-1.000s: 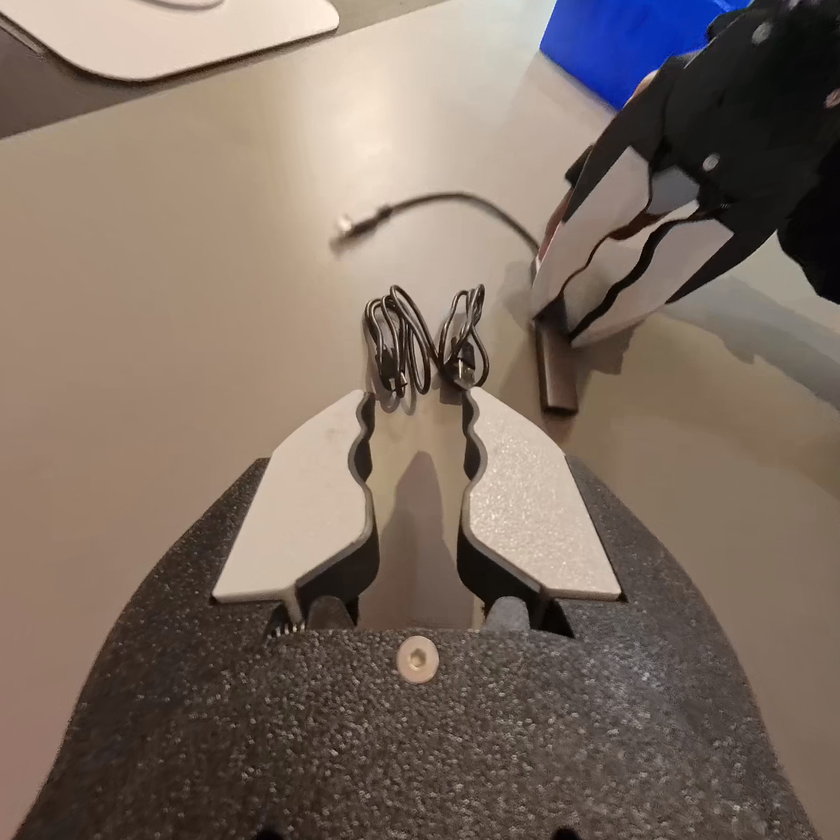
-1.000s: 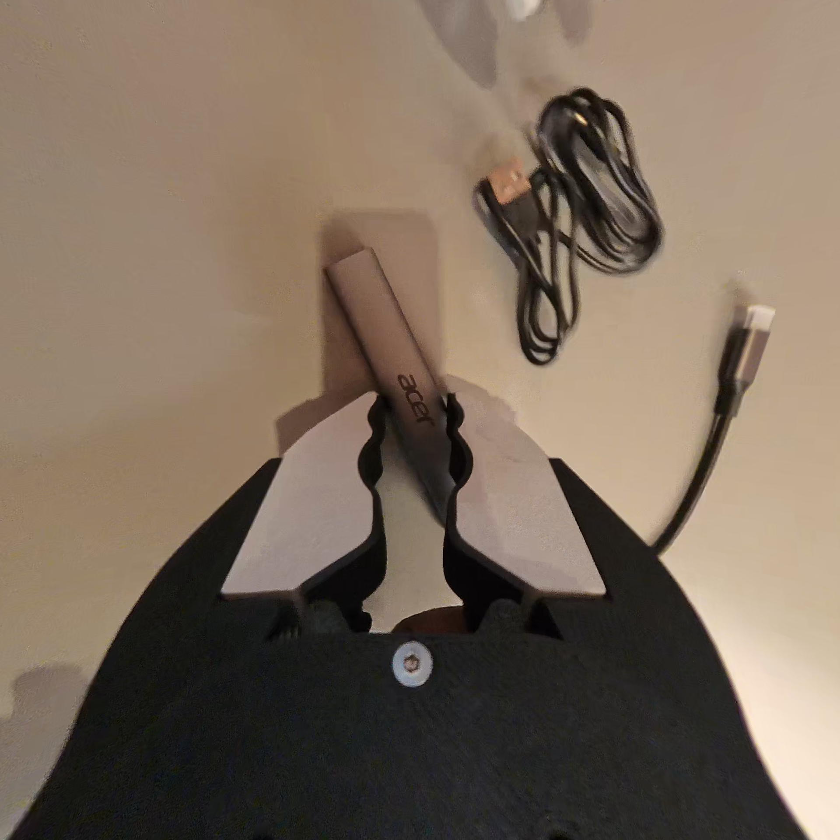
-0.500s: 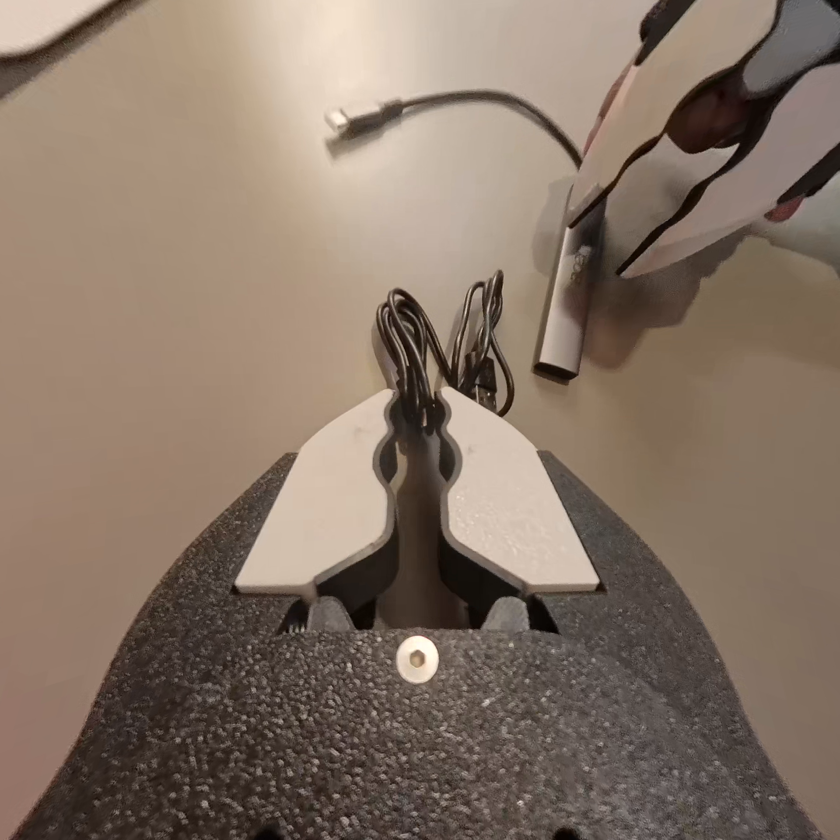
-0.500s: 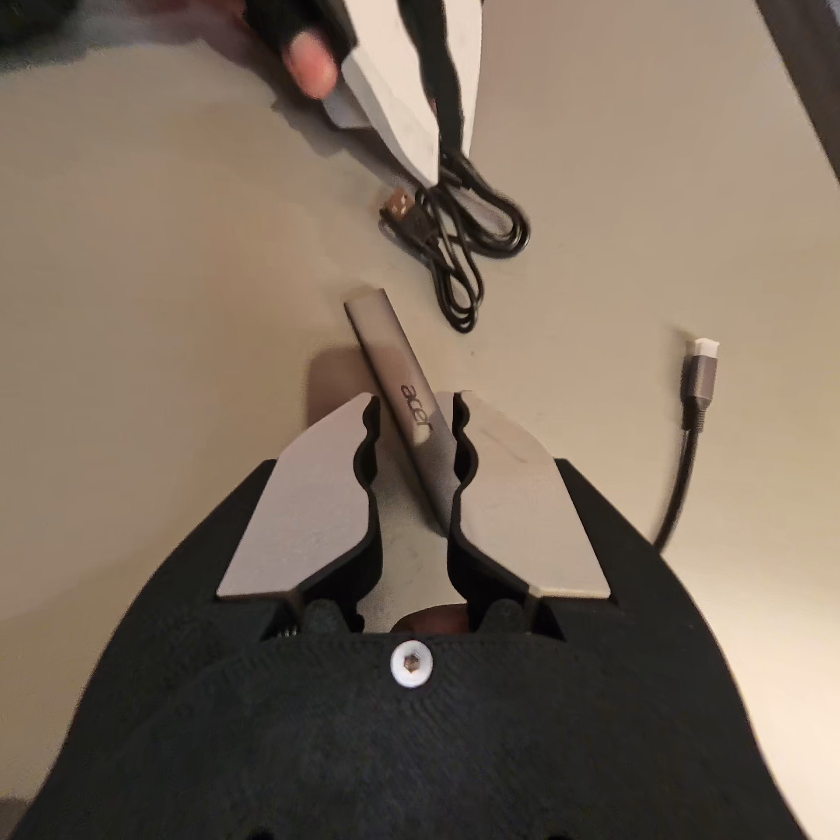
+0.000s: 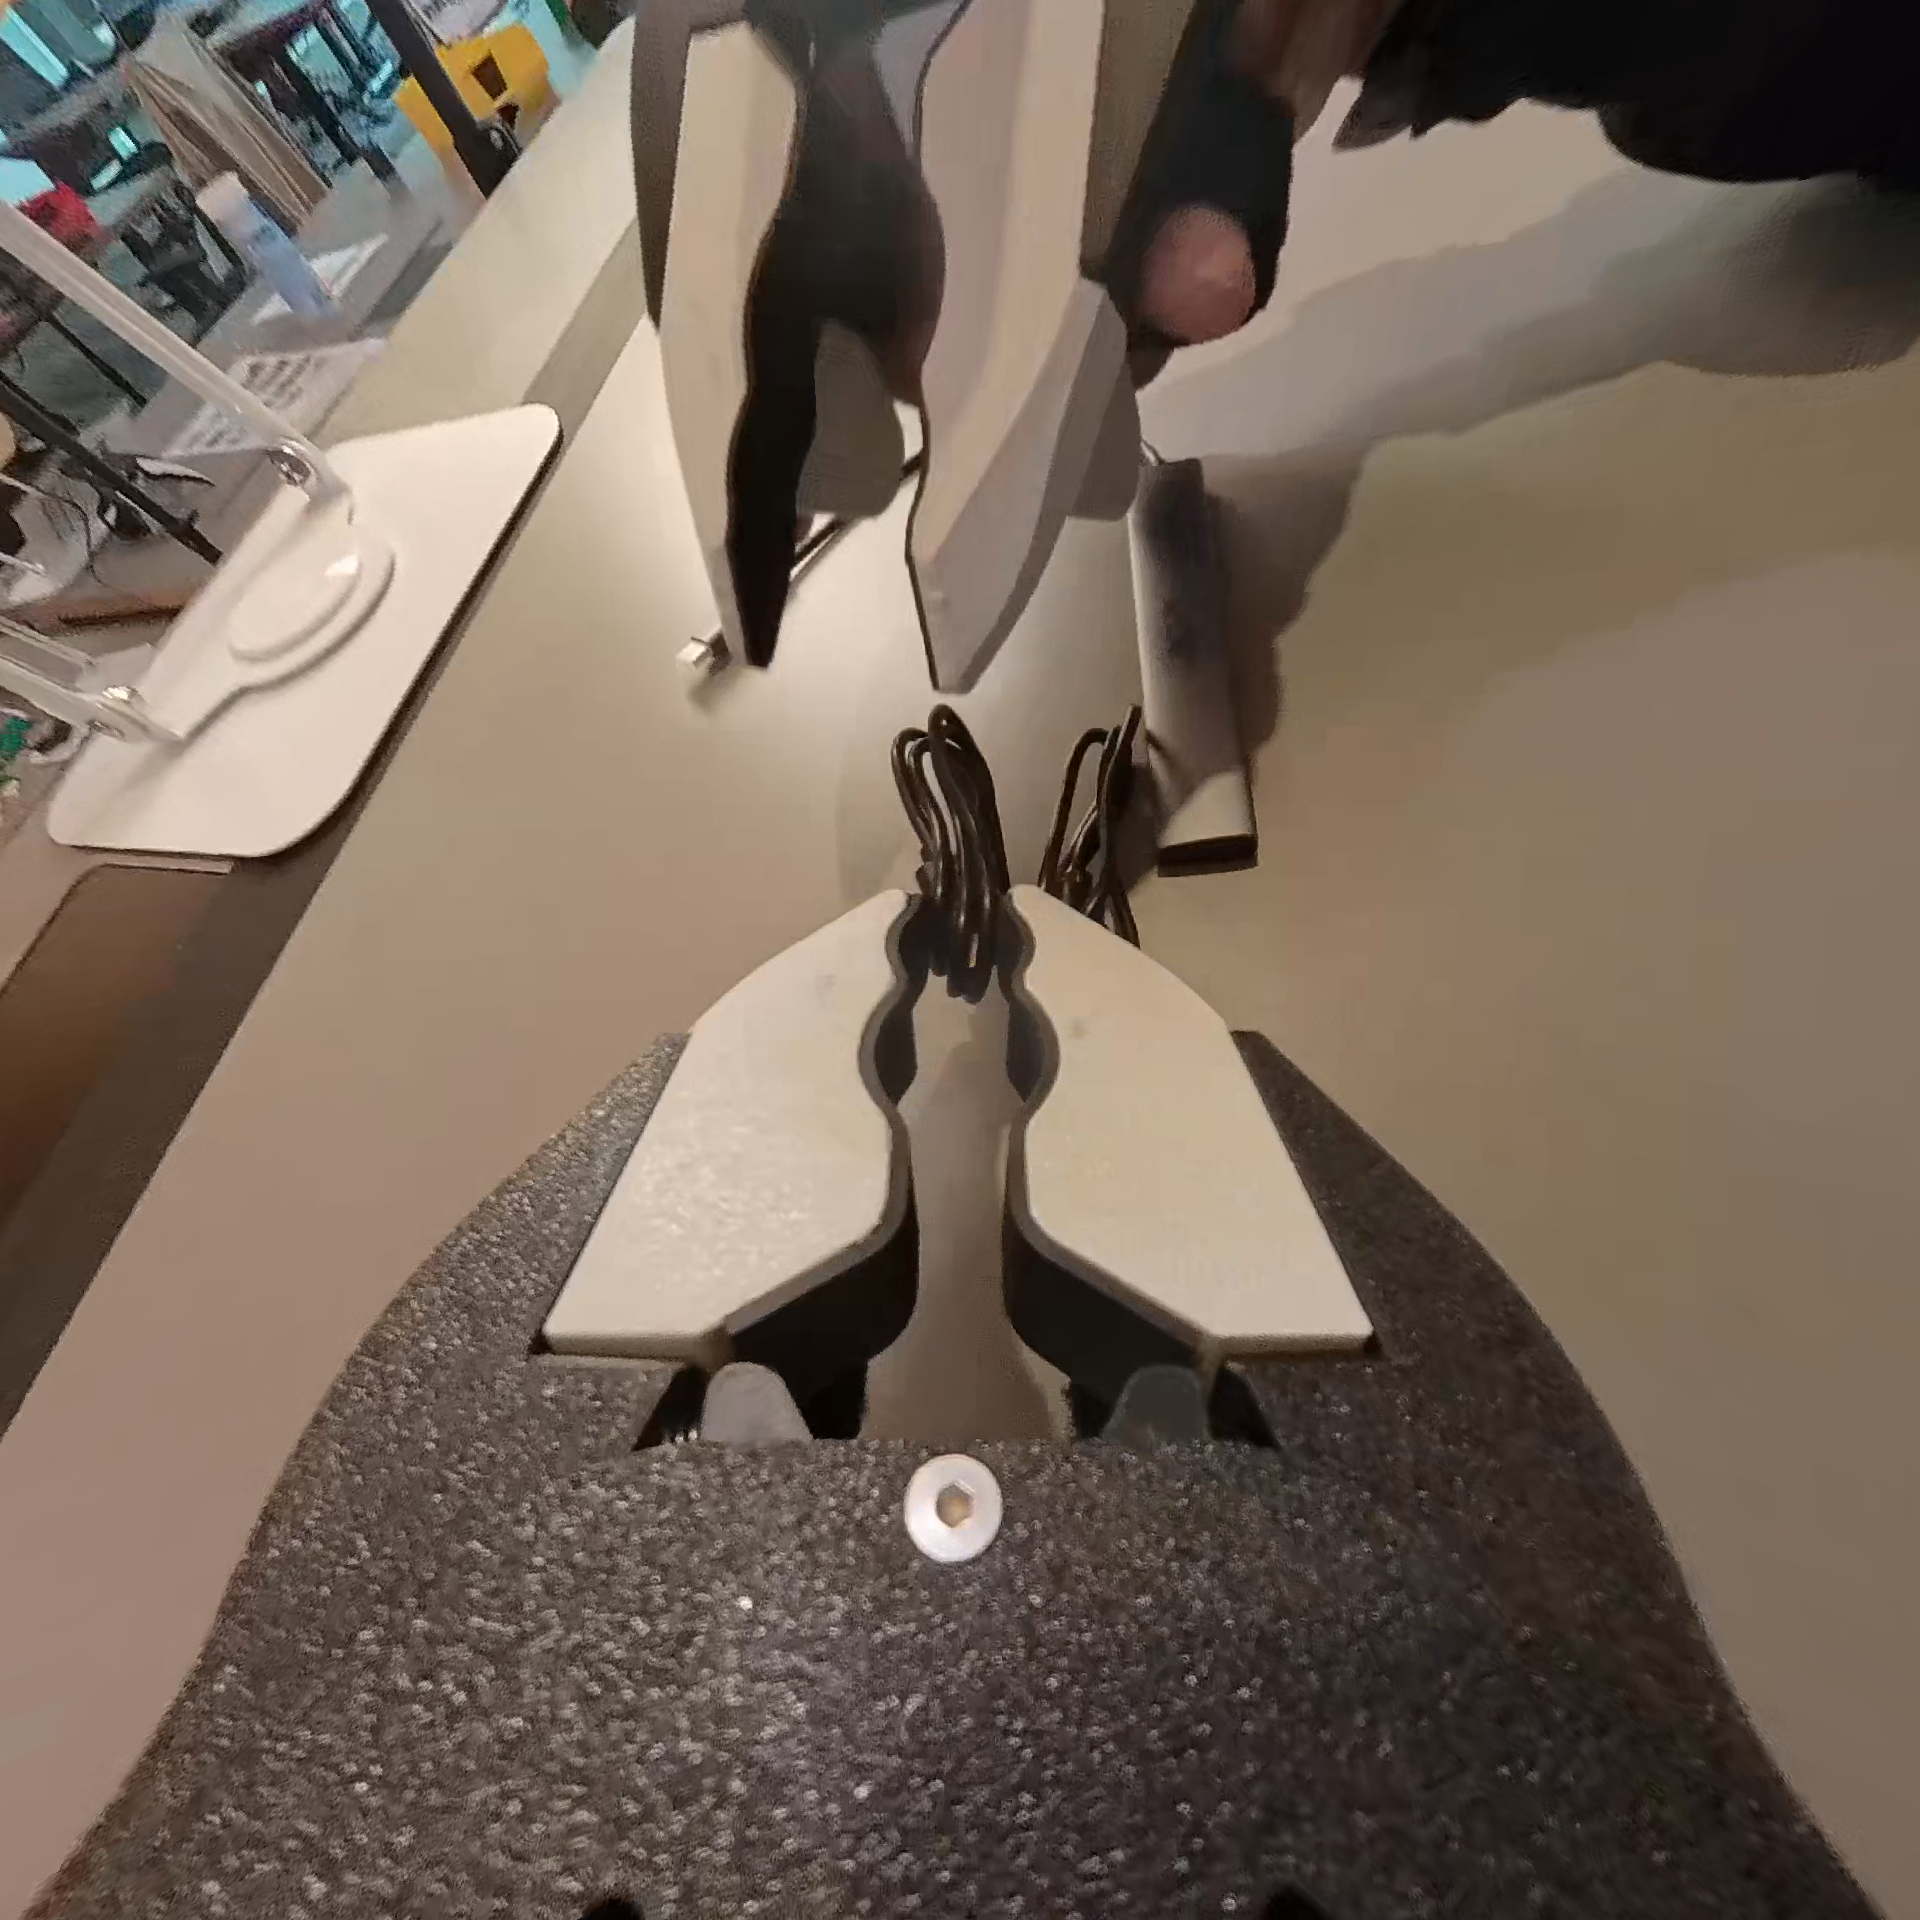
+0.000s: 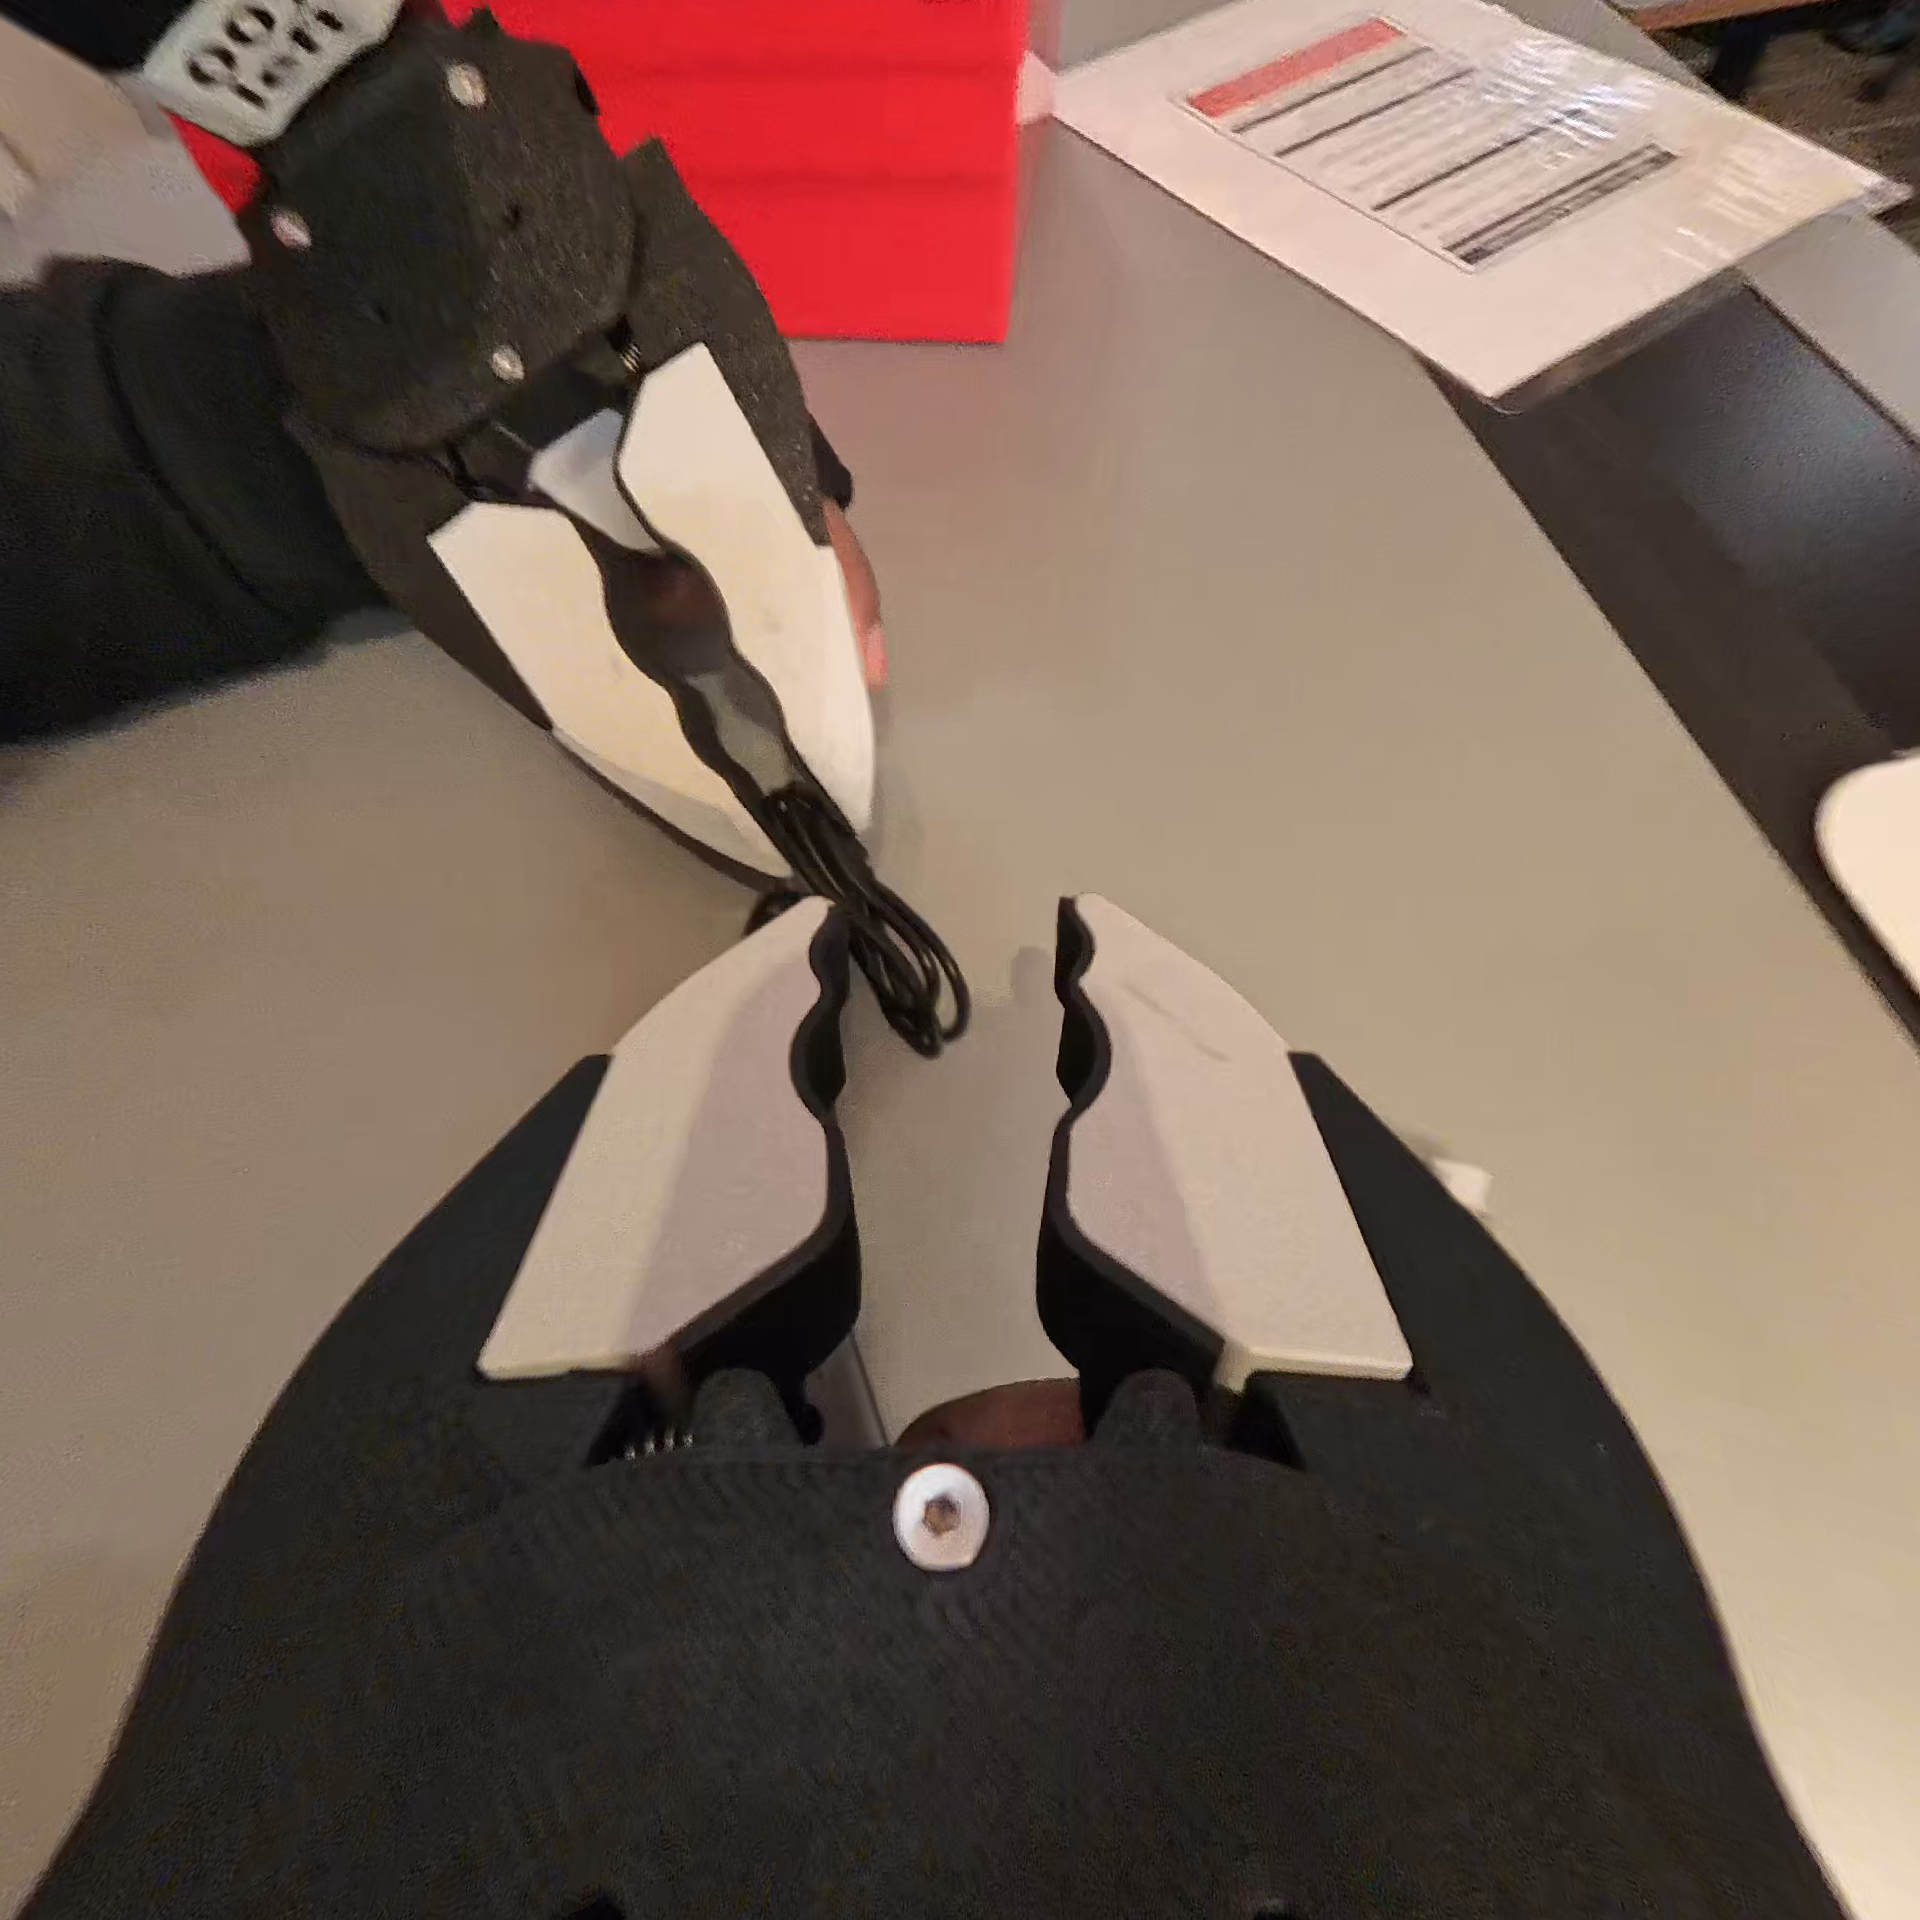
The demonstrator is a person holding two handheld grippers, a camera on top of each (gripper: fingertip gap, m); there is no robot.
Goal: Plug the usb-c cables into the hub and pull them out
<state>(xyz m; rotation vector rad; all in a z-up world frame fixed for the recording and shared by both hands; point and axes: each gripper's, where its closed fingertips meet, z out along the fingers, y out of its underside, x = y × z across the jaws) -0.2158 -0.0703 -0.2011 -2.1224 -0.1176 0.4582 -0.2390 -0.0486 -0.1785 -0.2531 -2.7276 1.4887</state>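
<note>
My left gripper (image 5: 956, 906) is shut on a coiled black USB cable (image 5: 948, 790) at the table. In the right wrist view the left gripper (image 6: 821, 844) pinches the same coil (image 6: 914, 977) at its tips. A second black coil (image 5: 1091, 821) lies just to its right. The grey hub (image 5: 1195, 717) lies flat on the table beyond it. The plug of the hub's own lead (image 5: 701, 652) lies to the left. My right gripper (image 6: 951, 925) is open and empty, just above the coil. In the left wrist view it (image 5: 852, 665) hangs over the hub's far end.
A white monitor stand base (image 5: 312, 644) sits at the left table edge. A red box (image 6: 831, 156) and a printed sheet (image 6: 1455, 156) lie at the far side. The beige table (image 6: 1351, 675) drops off at a dark edge on the right.
My right gripper let go of the hub, opened wide and rose above it. My left gripper closed on the black cable coil.
</note>
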